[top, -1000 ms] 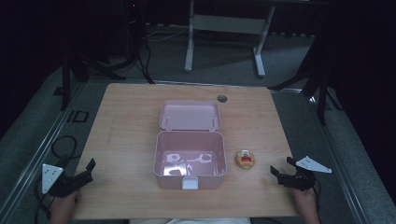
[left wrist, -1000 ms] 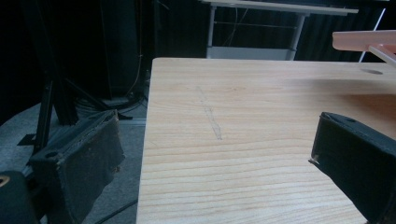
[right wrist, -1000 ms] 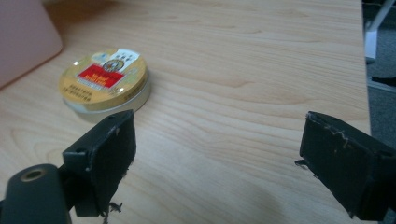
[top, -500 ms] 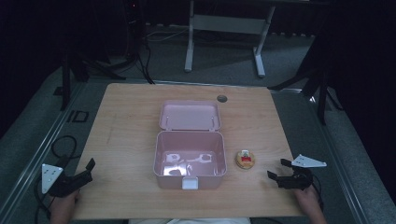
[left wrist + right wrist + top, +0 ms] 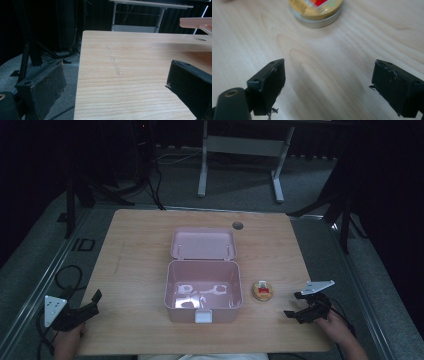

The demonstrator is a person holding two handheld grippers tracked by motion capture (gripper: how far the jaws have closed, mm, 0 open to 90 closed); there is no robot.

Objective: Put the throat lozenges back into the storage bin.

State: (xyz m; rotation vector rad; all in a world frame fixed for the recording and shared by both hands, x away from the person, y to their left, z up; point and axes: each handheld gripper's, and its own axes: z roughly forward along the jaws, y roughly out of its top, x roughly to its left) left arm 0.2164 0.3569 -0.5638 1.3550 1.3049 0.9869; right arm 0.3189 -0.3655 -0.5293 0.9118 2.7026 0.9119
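The high view is looking forward and down over the whole wooden table [image 5: 135,265] from the person's side. The left gripper view is sitting low at the table's left edge [image 5: 82,75], facing along the top toward the pink box lid [image 5: 197,22]. The right gripper view is hovering close above the tabletop, pointing at the small round tin [image 5: 315,10], which the high view is also catching [image 5: 262,291]

Right claw [image 5: 328,82]: jaws wide apart, nothing between them, low over pale wood surface [image 5: 332,62]. Pads black, edges frayed; loose threads at left pad's base. Tin [image 5: 315,11] ahead at top edge, cut off by frame: yellow lid w/ red label, metal rim. Sits flat on surface, well clear of both jaws, slightly left of centre.
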